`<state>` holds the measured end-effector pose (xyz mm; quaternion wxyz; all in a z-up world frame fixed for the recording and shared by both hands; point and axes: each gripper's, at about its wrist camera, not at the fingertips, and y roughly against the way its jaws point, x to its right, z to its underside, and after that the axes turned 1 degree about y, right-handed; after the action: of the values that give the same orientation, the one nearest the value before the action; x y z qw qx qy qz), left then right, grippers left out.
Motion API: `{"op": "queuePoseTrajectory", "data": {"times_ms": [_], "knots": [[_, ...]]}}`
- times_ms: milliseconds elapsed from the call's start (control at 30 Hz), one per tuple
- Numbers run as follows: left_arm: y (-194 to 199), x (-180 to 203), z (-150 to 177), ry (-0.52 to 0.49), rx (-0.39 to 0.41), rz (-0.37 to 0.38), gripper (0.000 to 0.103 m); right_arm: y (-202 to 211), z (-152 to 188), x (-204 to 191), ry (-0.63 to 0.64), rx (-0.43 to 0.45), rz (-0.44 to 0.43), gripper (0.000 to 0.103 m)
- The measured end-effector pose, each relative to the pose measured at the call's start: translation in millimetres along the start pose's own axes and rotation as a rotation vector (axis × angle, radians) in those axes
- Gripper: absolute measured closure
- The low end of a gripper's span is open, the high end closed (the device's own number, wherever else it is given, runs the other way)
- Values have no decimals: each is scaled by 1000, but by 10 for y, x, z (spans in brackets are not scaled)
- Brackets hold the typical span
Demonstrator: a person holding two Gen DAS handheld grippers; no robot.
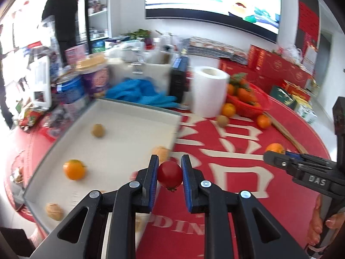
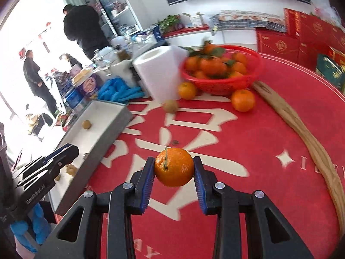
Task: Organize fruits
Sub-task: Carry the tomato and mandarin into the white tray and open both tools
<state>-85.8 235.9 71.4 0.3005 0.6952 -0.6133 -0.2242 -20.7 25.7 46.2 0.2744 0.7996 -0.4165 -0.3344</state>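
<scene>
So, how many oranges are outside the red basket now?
4. One orange lies on the cloth between the paper roll and the basket, another in front of the basket, one in the white tray, one in the right gripper. More may be hidden.

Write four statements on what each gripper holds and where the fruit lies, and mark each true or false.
1. The left gripper is shut on a small red tomato. True.
2. The right gripper is empty. False: it clamps an orange.
3. The white tray holds no fruit. False: an orange fruit and brownish fruits lie in it.
4. The red basket holds oranges. True.
</scene>
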Motion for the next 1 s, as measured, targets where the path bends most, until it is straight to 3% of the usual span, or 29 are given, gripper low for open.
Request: {"op": "queuePoseTrajectory", "data": {"times_ms": [300,467,633,1000], "knots": [[-42,-681,162,91,-26,-139,80,-332,-147,-840,124,-52,-90,67],[-86,-863,225,121,-45,-175,80,-549,-198,-1211,174,-98,-114,67],[-146,-956,266,143,-60,-177,80,-729,-250,-1454,214,-122,-97,67],[-227,-975,297,152,-76,-164,80,-953,-251,-1603,243,-167,-66,67]]}}
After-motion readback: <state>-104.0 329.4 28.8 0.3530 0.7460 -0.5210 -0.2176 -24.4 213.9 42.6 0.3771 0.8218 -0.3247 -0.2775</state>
